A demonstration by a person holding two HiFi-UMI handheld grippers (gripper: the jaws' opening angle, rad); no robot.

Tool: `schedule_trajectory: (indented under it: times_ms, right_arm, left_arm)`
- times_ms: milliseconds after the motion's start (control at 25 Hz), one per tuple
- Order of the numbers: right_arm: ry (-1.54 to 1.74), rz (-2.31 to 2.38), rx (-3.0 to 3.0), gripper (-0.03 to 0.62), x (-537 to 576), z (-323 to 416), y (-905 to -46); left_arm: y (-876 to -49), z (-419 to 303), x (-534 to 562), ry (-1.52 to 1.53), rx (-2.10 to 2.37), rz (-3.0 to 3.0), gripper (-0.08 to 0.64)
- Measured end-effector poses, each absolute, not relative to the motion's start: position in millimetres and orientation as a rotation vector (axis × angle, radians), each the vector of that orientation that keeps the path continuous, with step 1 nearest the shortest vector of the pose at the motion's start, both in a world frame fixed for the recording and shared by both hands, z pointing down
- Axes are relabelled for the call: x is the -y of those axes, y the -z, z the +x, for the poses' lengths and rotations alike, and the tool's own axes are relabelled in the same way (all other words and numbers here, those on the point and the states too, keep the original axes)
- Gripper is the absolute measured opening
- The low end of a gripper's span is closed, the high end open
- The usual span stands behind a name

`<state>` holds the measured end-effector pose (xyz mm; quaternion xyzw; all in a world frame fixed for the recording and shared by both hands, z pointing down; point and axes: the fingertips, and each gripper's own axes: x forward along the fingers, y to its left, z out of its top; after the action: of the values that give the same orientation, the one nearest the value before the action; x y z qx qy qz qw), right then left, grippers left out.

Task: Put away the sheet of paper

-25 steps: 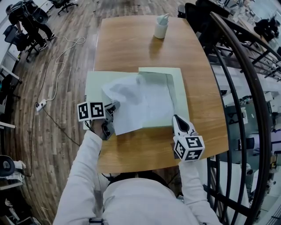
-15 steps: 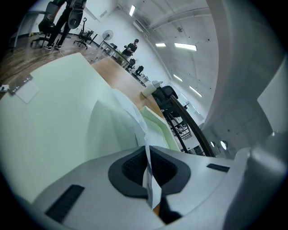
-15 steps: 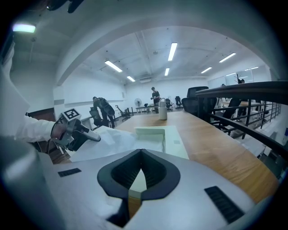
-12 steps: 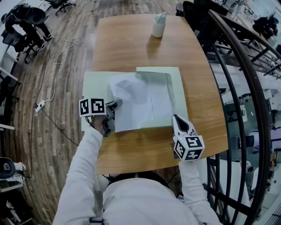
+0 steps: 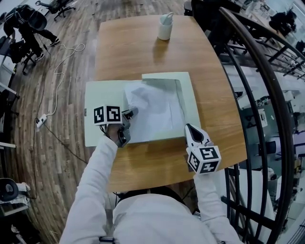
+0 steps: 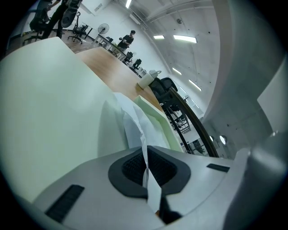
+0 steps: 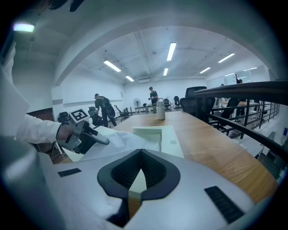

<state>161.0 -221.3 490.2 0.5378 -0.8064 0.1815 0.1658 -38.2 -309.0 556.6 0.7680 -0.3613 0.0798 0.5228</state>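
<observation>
- A long wooden table [image 5: 143, 52] fills the middle of the room, and a white cup [image 5: 165, 27] stands alone near its far end, well apart from the work.
- A dark curved railing [image 5: 257, 62] runs close along the table's right side, and a black chair [image 5: 202, 9] sits at the far right corner.
- On the plank floor to the left, a pale cable [image 5: 59, 71] trails to a power strip [image 5: 41, 119]. Further off, a person in dark clothes [image 5: 28, 26] bends over by some office chairs.
- Nothing lies between the cup and the near half of the table.
- A pale green folder [image 5: 102, 95] lies opened flat on the near half, its left leaf bare.
- On the folder's right leaf the upper layer bows up a little, leaving a shadowed mouth along its length.
- The sheet of paper [image 5: 155, 109] lies on that right leaf. Its right edge reaches the shadowed mouth, though I cannot tell whether it is tucked under.
- The sheet is white, soft and rumpled, with creases across its middle and its left side lifted off the folder.
- The left gripper [image 5: 133, 112] is clamped on the sheet's left edge, the paper standing as a thin strip squeezed between the dark pads.
- The right gripper [image 5: 189, 127] sits at the folder's near right corner with its jaw tips together. Only green folder and wood show through the gap behind the tips, and I cannot tell whether it presses on the folder.
</observation>
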Motion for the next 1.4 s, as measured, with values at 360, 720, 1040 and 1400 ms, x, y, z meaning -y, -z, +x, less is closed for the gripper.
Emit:
schedule_trajectory:
  times_ms: [360,720,1040,1400]
  right_arm:
    - [-0.529,1.542,2.287,0.028,221.1,167.7,-493.0]
    - [-0.536,1.541,2.283,0.028,215.6,170.3,-494.5]
    - [-0.544,1.564,2.273,0.028,213.6,179.3,-495.6]
    - [-0.550,1.573,2.270,0.028,212.7,181.2,-496.9]
  left_arm:
    - [-560.6,-8.0,315.7,-0.199,0.847,1.844,0.017]
    - [-562.7,18.9,317.6,-0.191,0.823,1.845,0.017]
    - [-563.3,41.1,322.7,-0.205,0.808,1.868,0.017]
    - [-565.1,56.3,325.6,-0.248,0.808,1.903,0.017]
